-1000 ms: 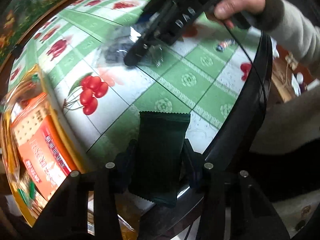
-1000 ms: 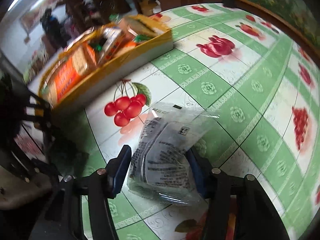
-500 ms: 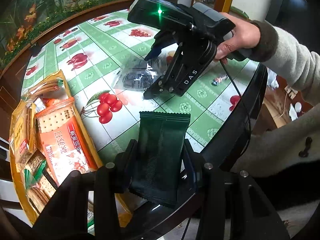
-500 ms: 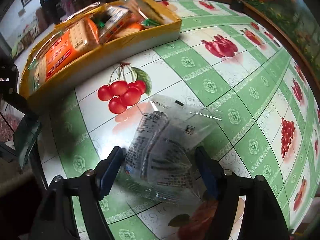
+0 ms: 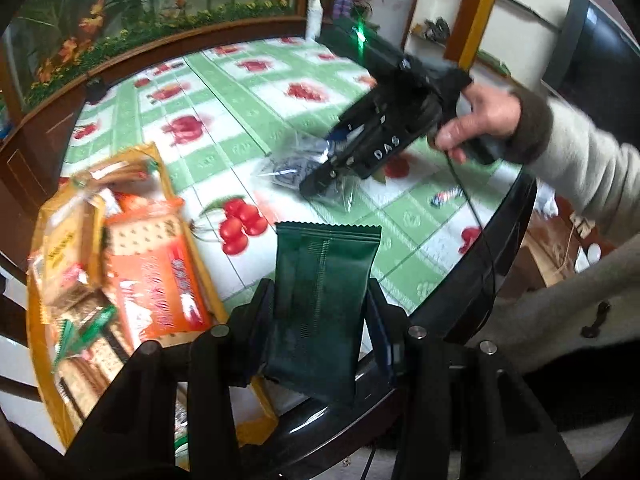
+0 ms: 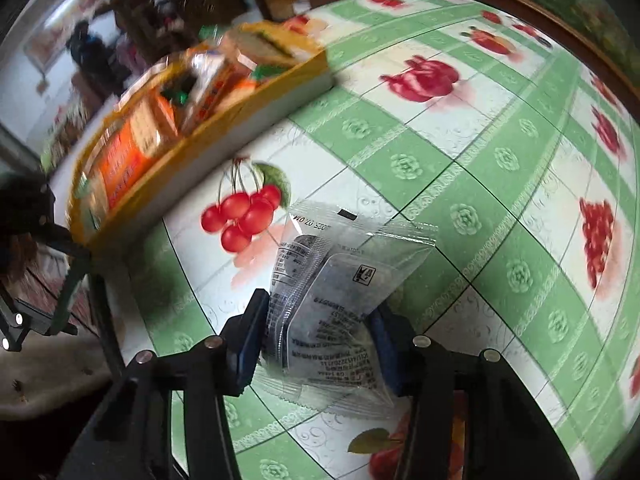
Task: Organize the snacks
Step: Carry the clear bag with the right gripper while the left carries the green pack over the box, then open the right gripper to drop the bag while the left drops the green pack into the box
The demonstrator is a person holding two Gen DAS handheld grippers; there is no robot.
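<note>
Left tool point(image 5: 320, 308) clenched on a dark green snack packet point(image 5: 324, 296), held clear above the surface's point(image 5: 240, 92) near edge, just beside the yellow tray point(image 5: 192, 216). Tray sits at the surface's left edge, stuffed with cracker packs (orange pack point(image 5: 160, 276) on top). Right tool point(image 6: 316, 332) closing, pads pressing a clear plastic snack packet point(image 6: 340, 280) with dark contents, packet lying on the fruit-print cloth beside the printed cherries point(image 6: 244, 216), near the surface's middle. A hand point(image 5: 476, 120) grips the right tool's handle.
</note>
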